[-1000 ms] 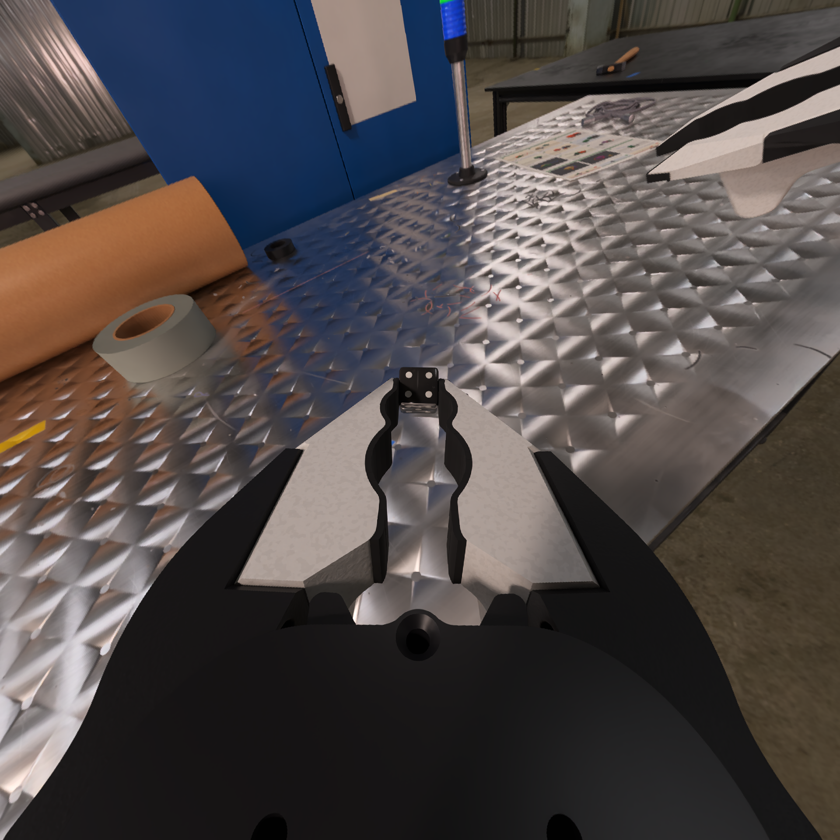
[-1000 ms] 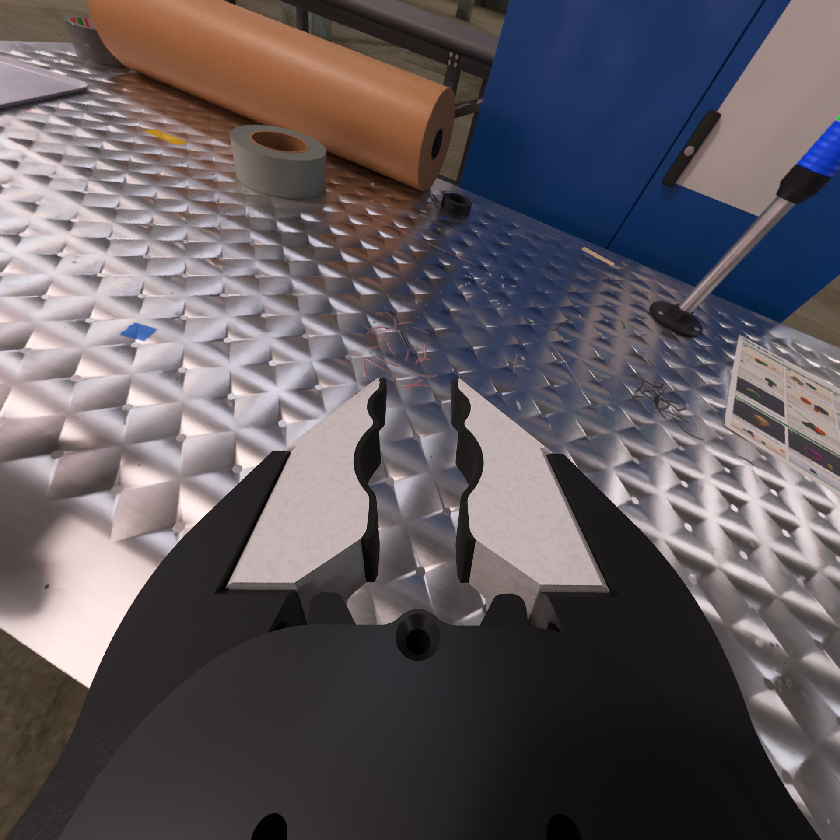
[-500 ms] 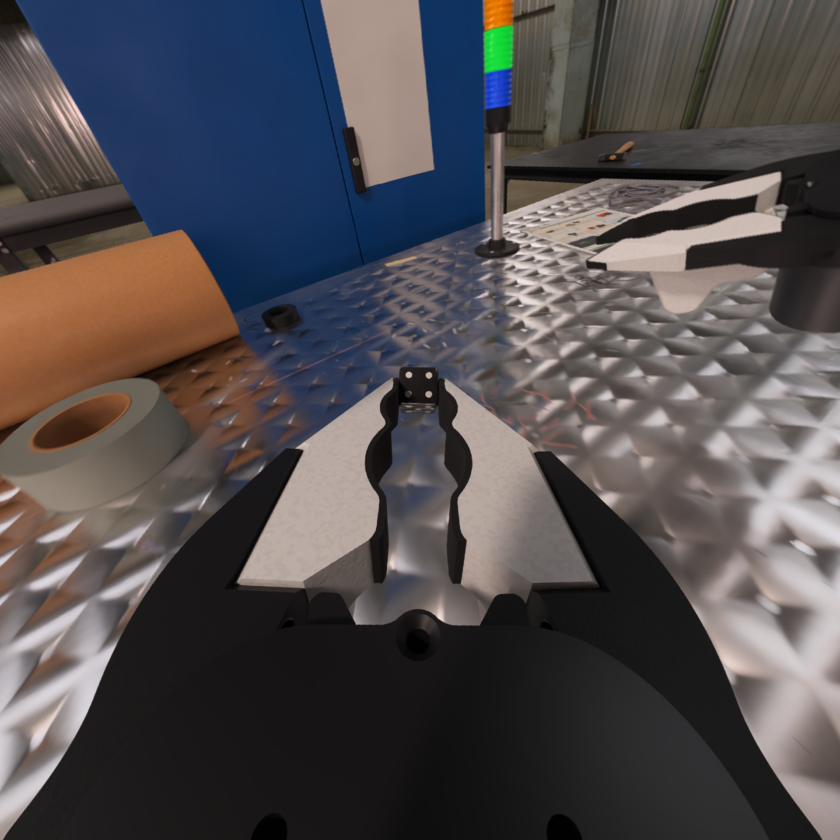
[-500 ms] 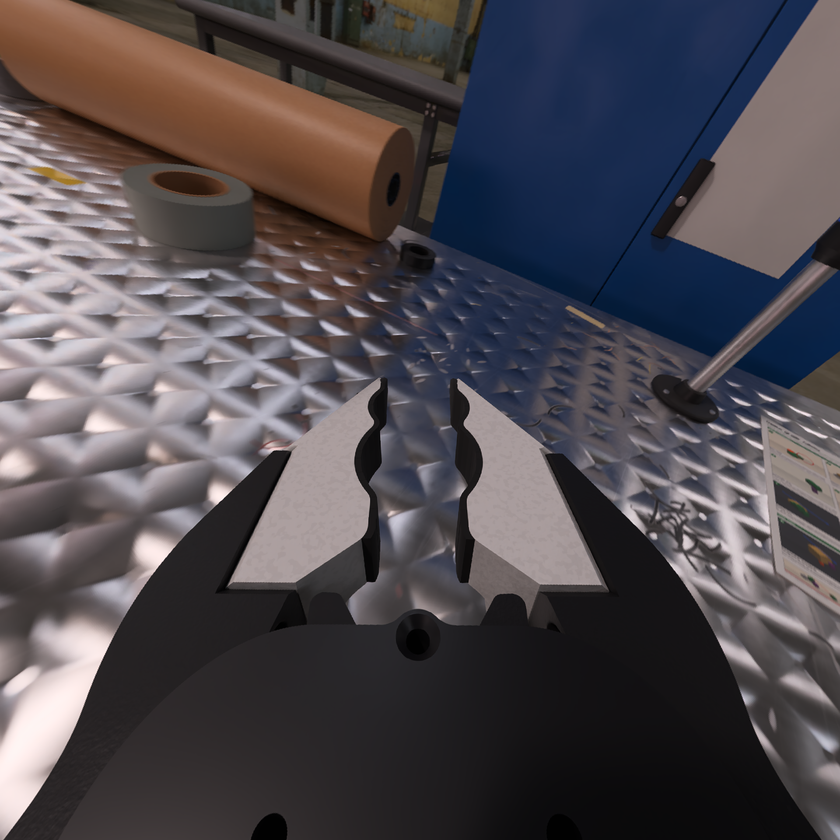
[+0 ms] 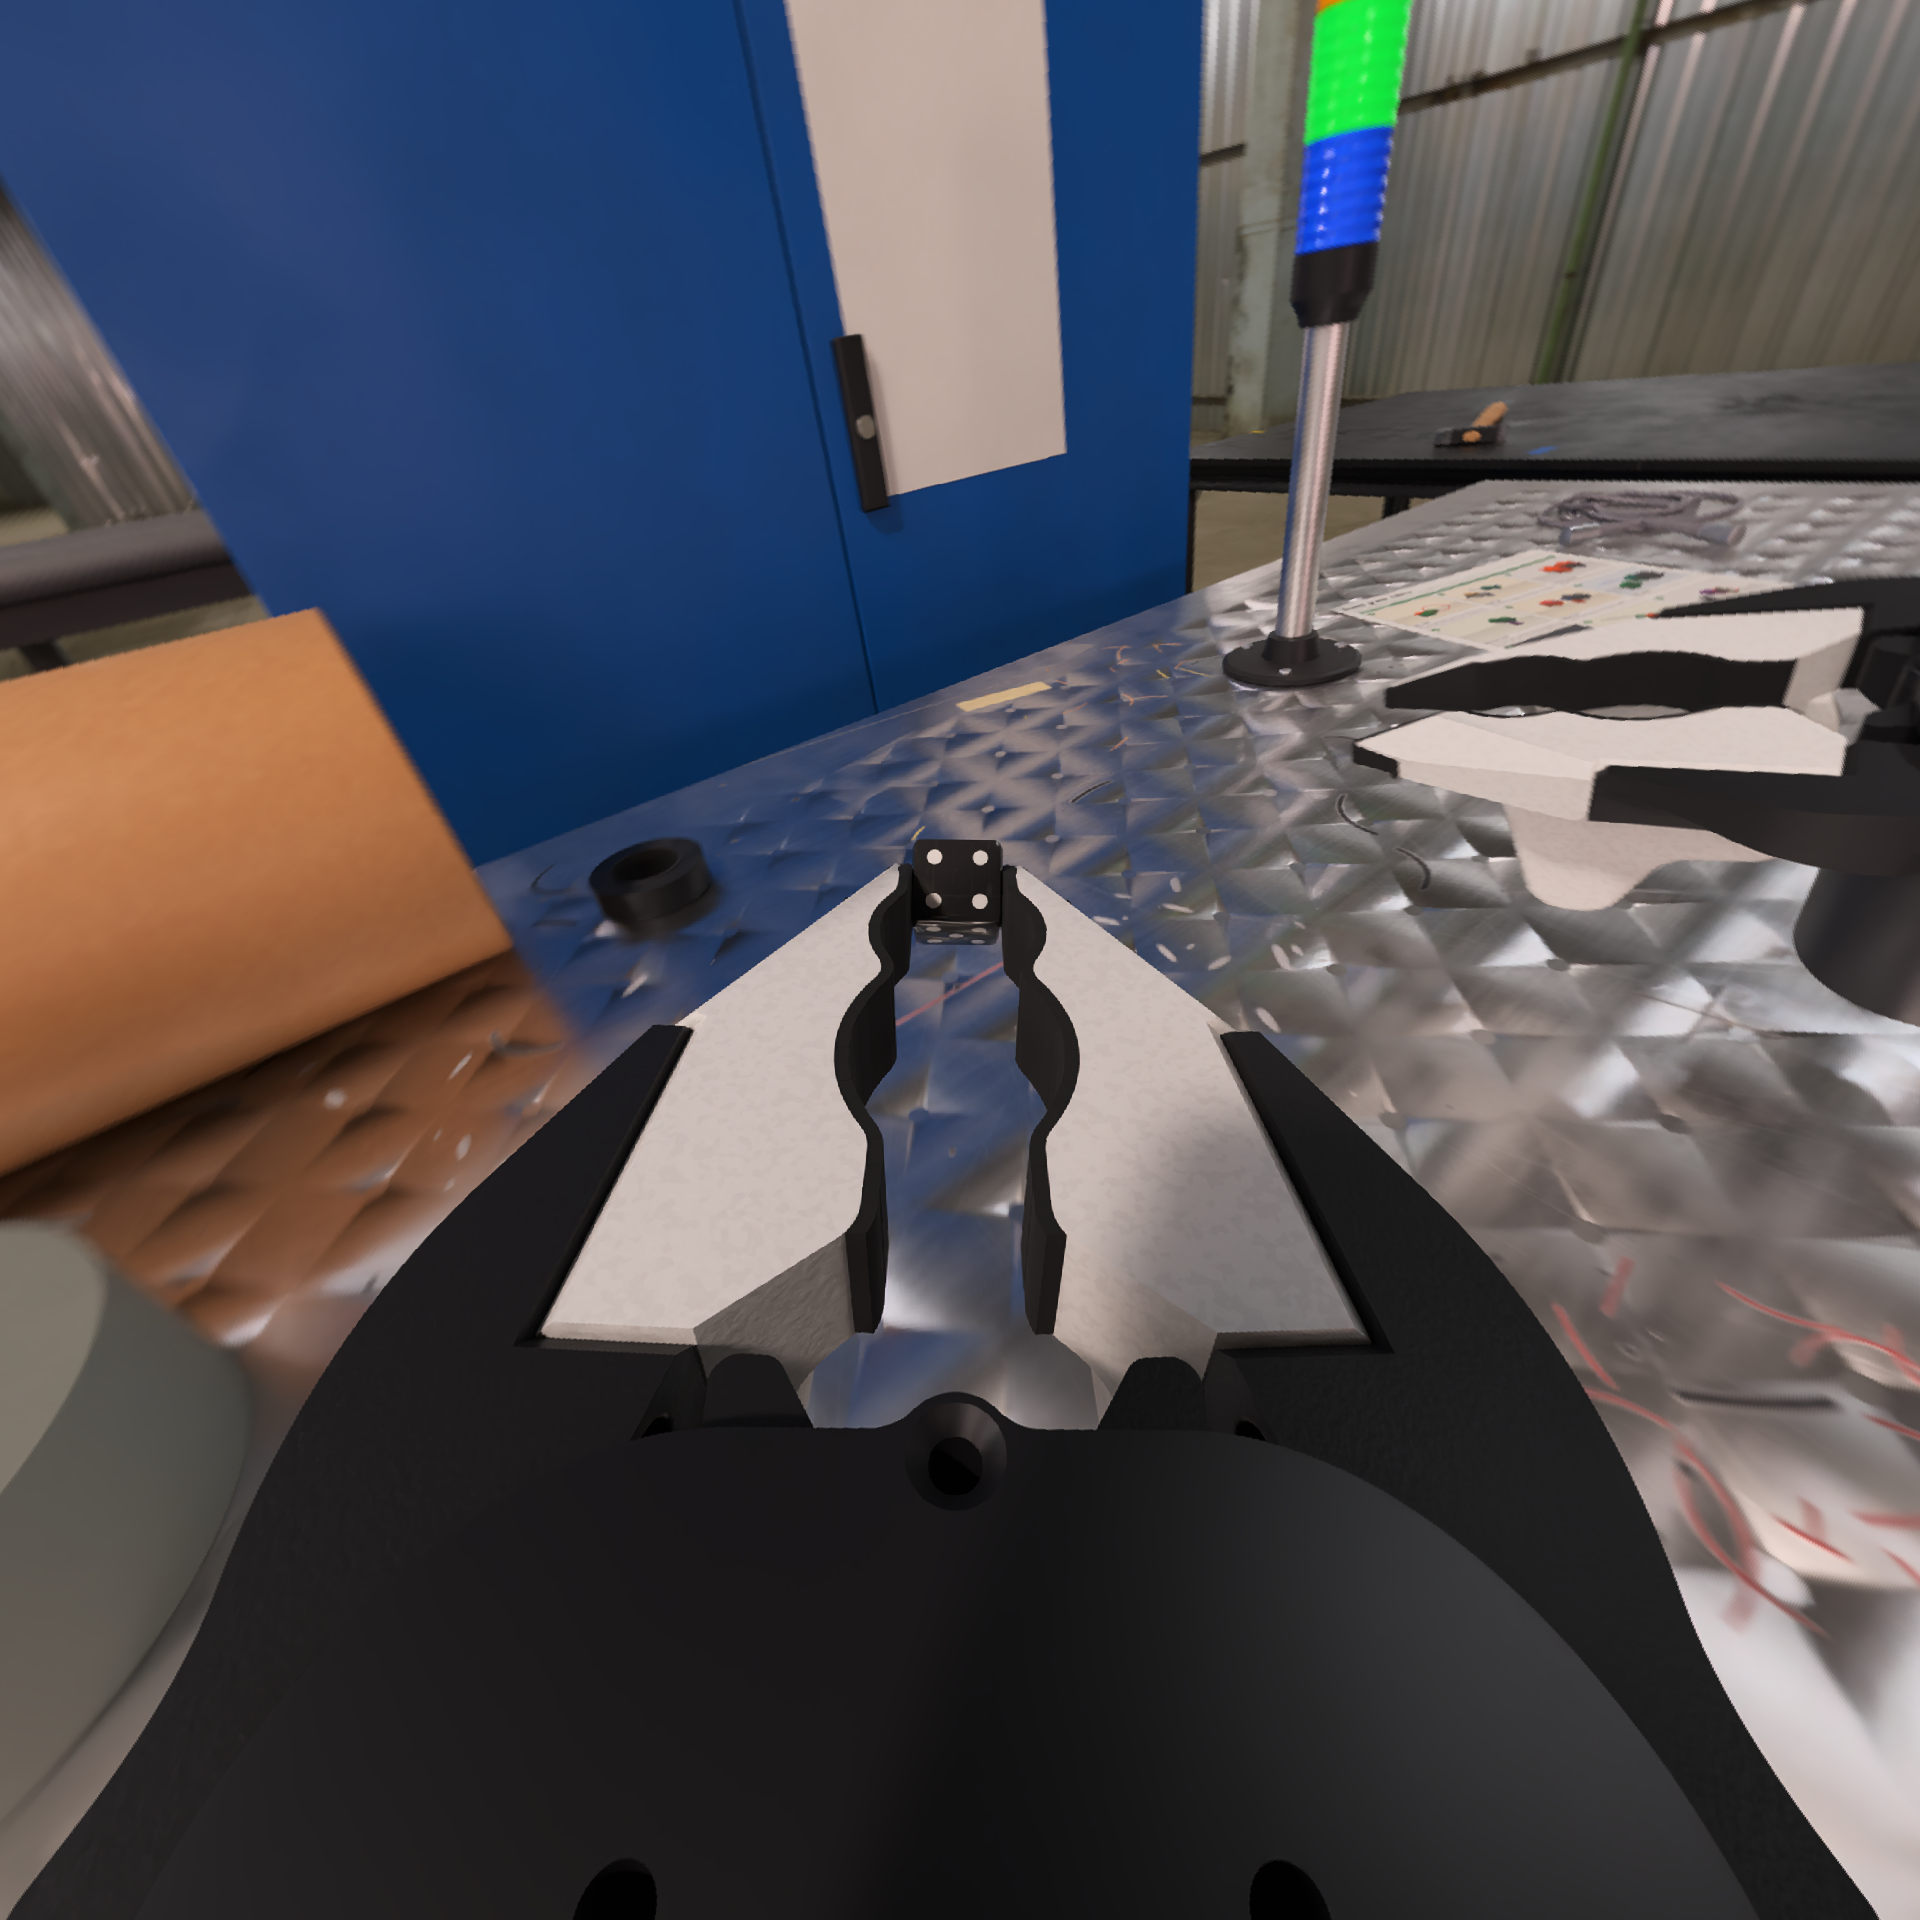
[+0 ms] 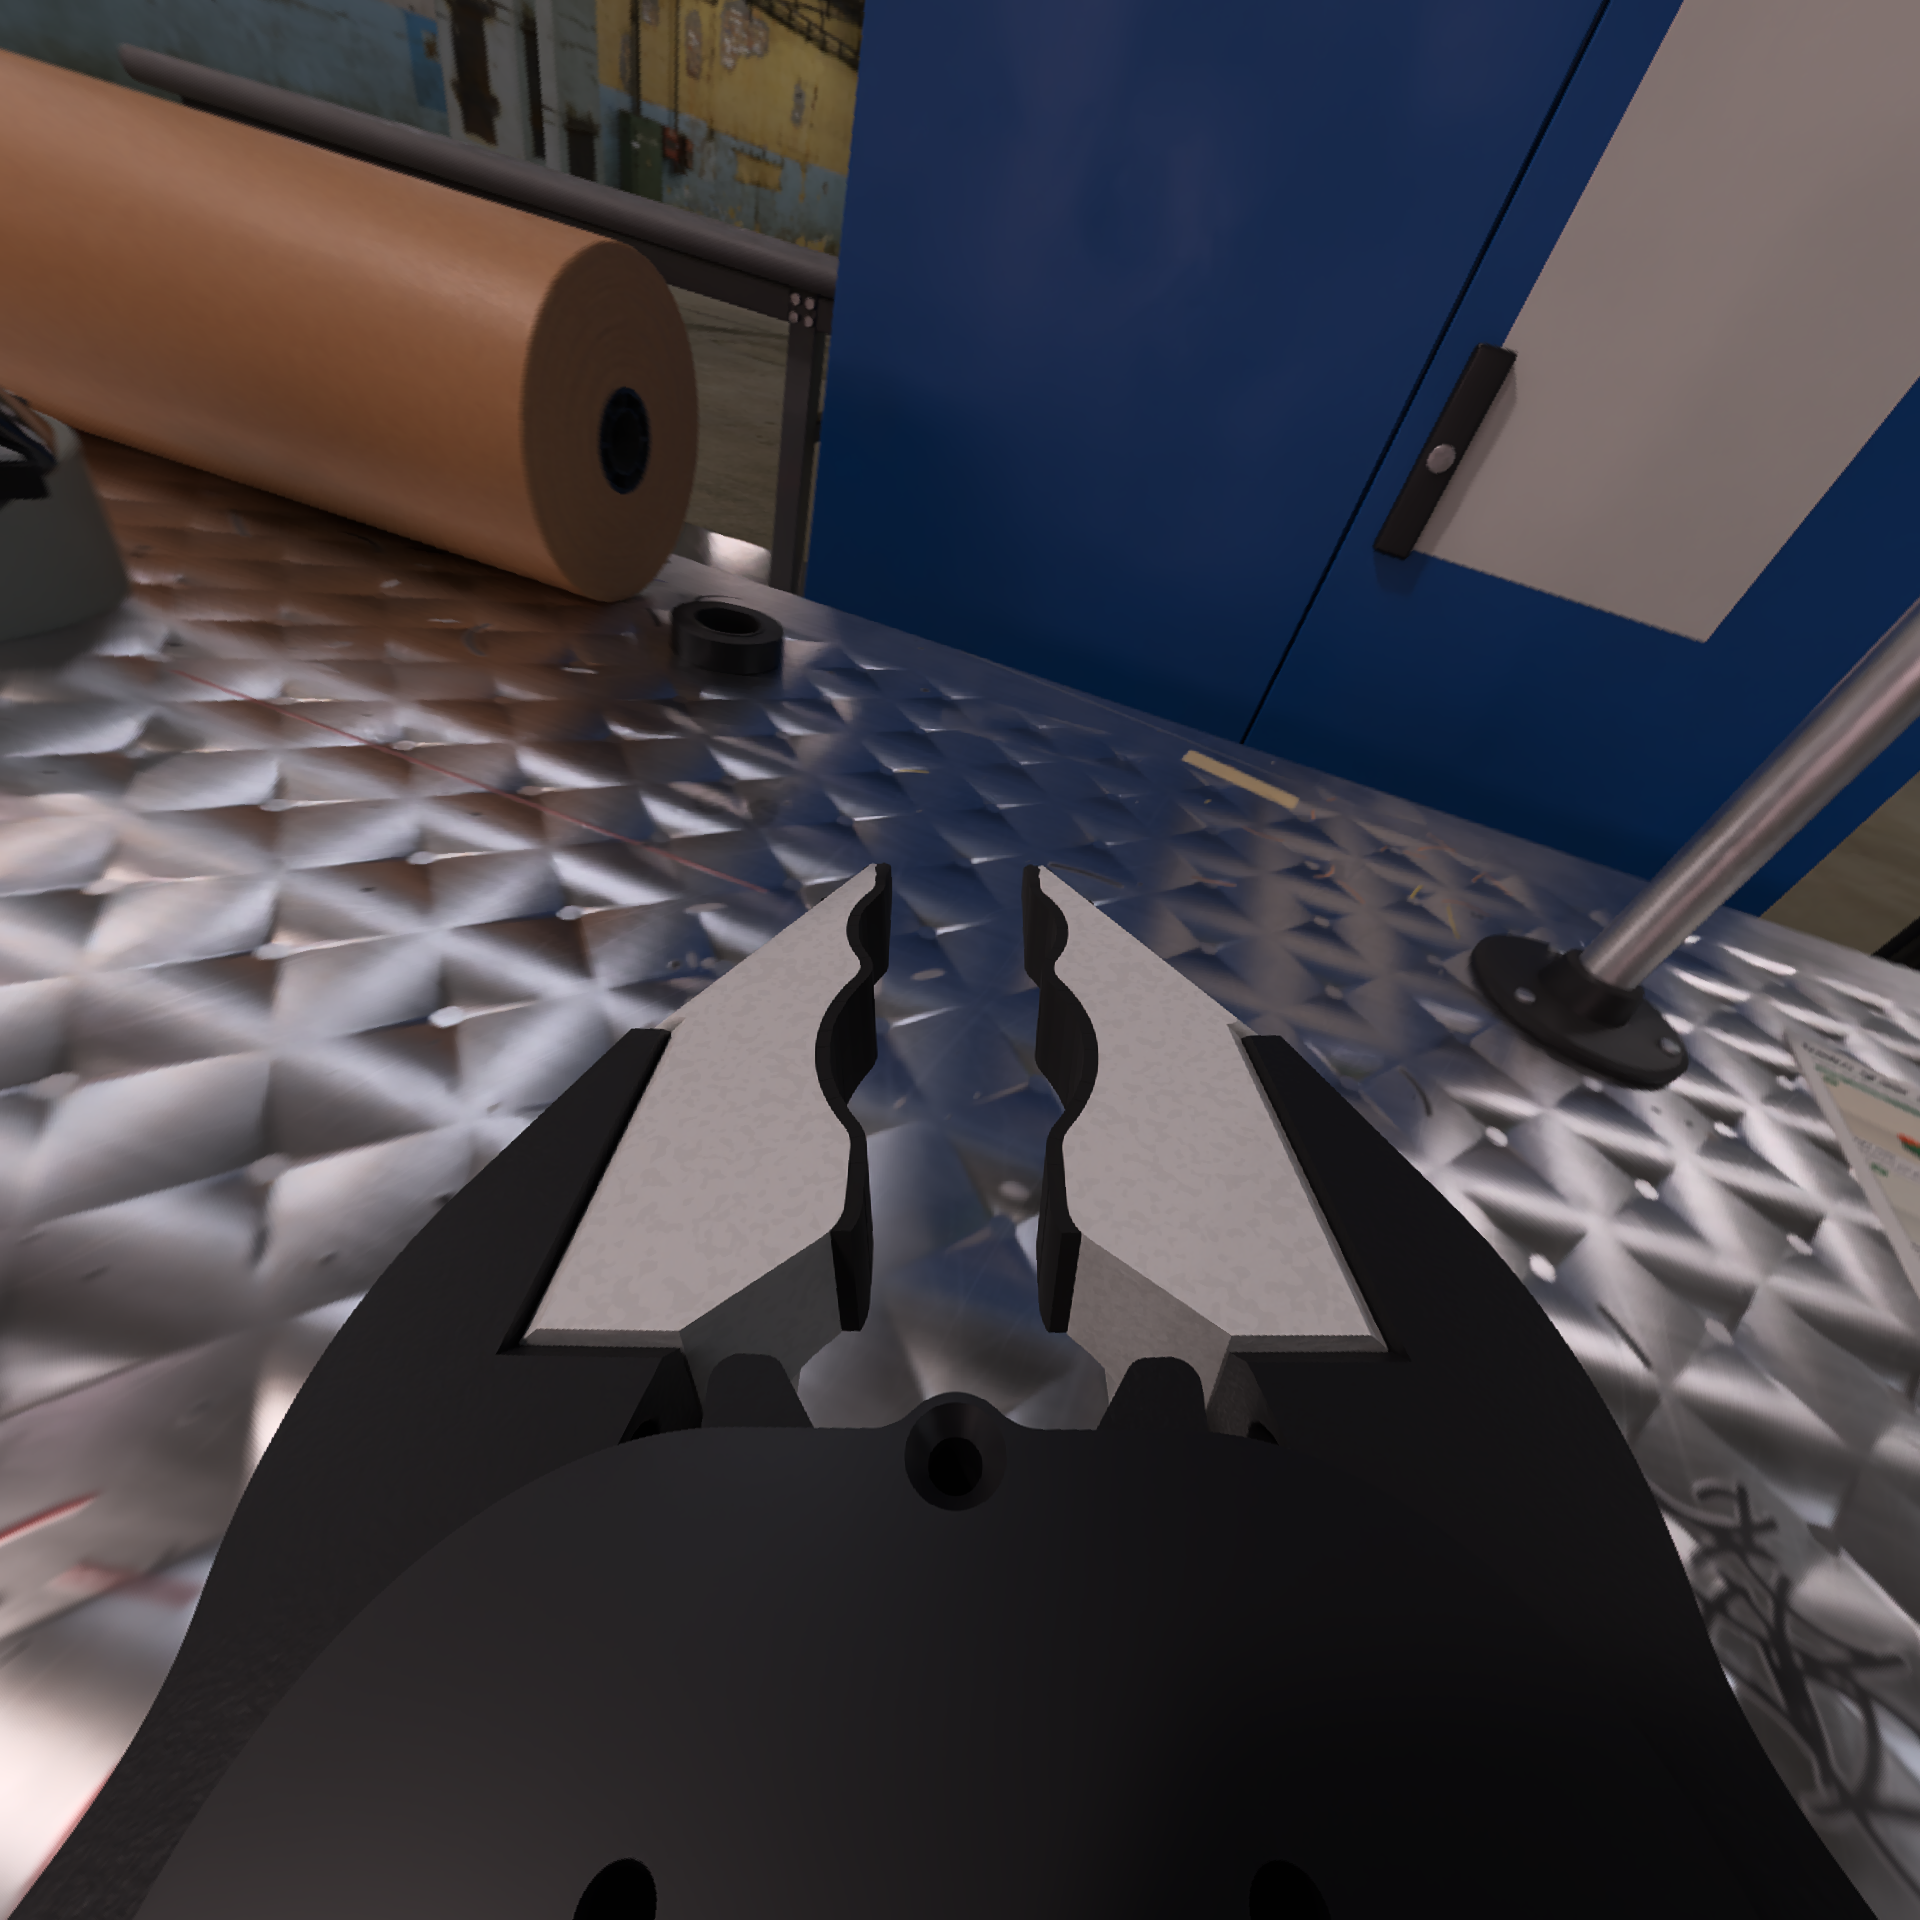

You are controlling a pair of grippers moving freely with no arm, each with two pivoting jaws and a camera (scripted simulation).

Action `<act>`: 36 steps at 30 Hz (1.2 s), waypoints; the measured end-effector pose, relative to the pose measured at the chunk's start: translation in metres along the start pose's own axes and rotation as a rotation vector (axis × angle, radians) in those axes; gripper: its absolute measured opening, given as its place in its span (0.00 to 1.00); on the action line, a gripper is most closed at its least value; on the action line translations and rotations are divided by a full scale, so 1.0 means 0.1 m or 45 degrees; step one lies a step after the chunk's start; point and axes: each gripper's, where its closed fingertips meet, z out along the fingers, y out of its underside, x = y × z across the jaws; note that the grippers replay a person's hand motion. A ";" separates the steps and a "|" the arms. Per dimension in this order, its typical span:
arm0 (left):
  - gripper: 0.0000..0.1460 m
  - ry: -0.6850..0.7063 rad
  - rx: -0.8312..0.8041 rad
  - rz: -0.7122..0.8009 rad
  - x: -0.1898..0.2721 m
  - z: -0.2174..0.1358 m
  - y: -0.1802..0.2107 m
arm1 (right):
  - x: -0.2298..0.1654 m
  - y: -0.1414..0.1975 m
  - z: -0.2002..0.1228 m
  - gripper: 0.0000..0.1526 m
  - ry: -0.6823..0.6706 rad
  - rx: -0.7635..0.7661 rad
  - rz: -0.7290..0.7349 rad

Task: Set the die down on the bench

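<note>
- Die [image 5: 956, 906], black with white dots, sits pinched between the very tips of the left gripper [image 5: 957, 902], low over the shiny patterned metal bench [image 5: 1351, 1091].
- Whether the die's underside touches the bench is hard to tell from this angle.
- Behind the die, the left gripper's jaws stand only narrowly apart, with bare bench showing through the gap.
- Right gripper [image 6: 956, 894] has its jaws spread with nothing between them; it hovers over open bench.
- From the left wrist view, the right gripper [image 5: 1382, 727] appears off to the right, well apart from the die, tips pointing left.
- A small black ring [image 5: 650, 881] lies on the bench just ahead and left of the die.
- A brown paper roll [image 5: 197, 873] lies along the left side, and a grey tape roll [image 5: 94, 1455] crowds the near left corner.
- A blue cabinet [image 5: 499, 364] stands past the bench's far edge, directly ahead.
- A metal pole [image 5: 1304, 499] on a round black foot stands ahead to the right, with a printed sheet [image 5: 1496, 603] lying beyond it.
- Bench between the two grippers is bare apart from thin red scribbles [image 5: 1766, 1455] at the near right.
</note>
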 end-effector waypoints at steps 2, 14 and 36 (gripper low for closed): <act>0.11 0.045 0.012 0.052 0.03 0.23 0.05 | 0.06 0.02 0.16 0.16 0.025 0.010 -0.031; 0.11 0.109 0.062 -0.042 -0.02 1.27 0.10 | 0.41 0.09 0.78 0.17 0.148 -0.058 -0.055; 0.11 0.002 0.036 0.027 -0.23 1.50 0.18 | 0.60 0.18 1.00 0.17 0.116 -0.164 0.070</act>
